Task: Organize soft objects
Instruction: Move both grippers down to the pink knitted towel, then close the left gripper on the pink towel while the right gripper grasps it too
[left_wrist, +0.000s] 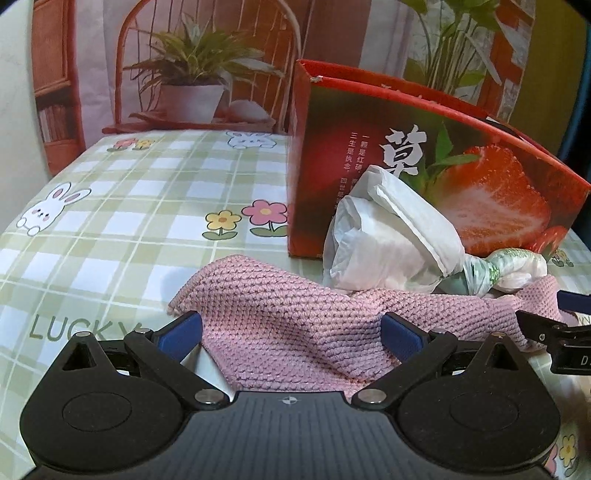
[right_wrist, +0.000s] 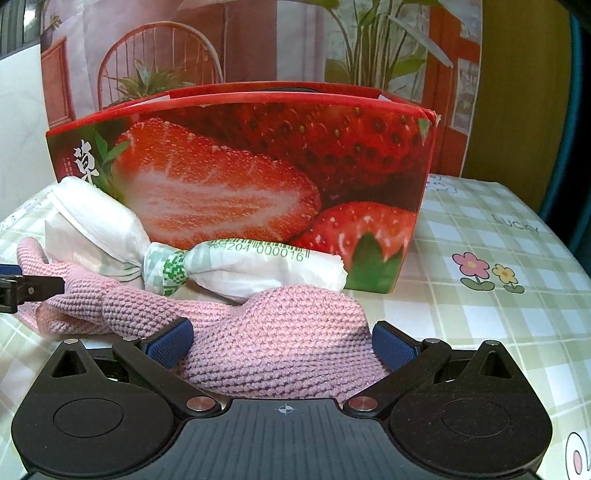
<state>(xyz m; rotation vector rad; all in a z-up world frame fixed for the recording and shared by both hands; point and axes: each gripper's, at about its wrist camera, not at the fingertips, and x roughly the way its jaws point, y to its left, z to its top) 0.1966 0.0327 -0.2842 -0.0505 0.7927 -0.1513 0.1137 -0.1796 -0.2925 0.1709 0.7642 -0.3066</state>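
Observation:
A pink knitted cloth (left_wrist: 295, 317) lies rumpled on the checked tablecloth (left_wrist: 129, 206). It also shows in the right wrist view (right_wrist: 280, 339). A white knotted plastic bag (left_wrist: 391, 240) rests on its far edge against a red strawberry box (left_wrist: 424, 166); both also show in the right wrist view, the bag (right_wrist: 258, 266) and the box (right_wrist: 258, 166). My left gripper (left_wrist: 291, 332) is open, its blue pads either side of one end of the cloth. My right gripper (right_wrist: 282, 341) is open around the other end, where the cloth bulges up.
The right gripper's finger shows at the right edge of the left wrist view (left_wrist: 546, 328). The left gripper's finger shows at the left edge of the right wrist view (right_wrist: 26, 286). A printed backdrop (left_wrist: 184, 74) hangs behind the table. The table edge falls away at far left.

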